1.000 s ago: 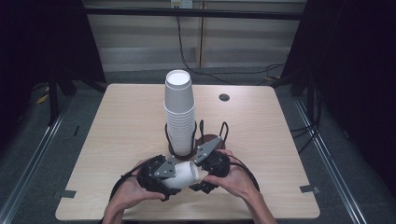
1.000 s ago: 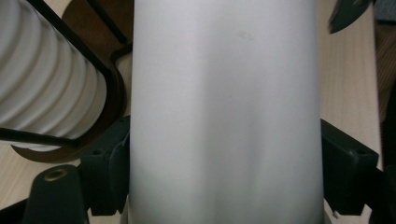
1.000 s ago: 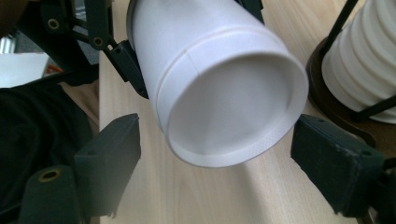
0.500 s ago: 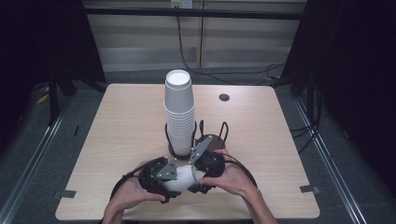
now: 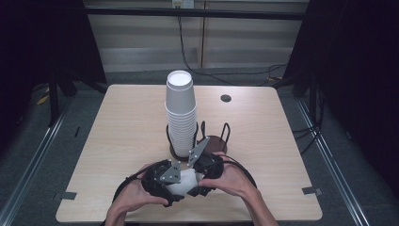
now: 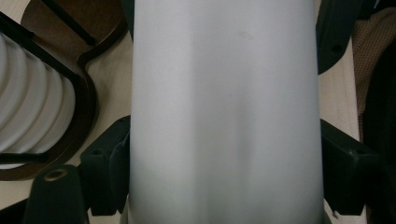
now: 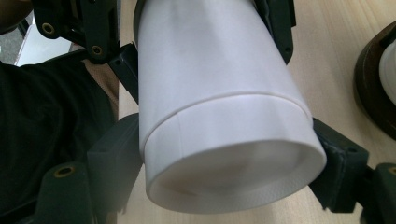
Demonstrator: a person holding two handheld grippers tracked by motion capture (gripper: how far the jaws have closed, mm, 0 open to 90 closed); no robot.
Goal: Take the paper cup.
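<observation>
near the desk's front edge, left gripper (image 5: 175,182) and right gripper (image 5: 200,181) both clamp nested cups (image 5: 184,181), likely to pull them apart.

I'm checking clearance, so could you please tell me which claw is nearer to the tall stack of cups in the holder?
Right. The right claw sits just in front of the stack of cups, beside the holder; the left claw is farther toward the person.

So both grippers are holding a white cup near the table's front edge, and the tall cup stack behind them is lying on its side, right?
Not quite. The cup stack stands upright in its holder, as the high view shows. The left gripper and right gripper do hold the white cup.
</observation>
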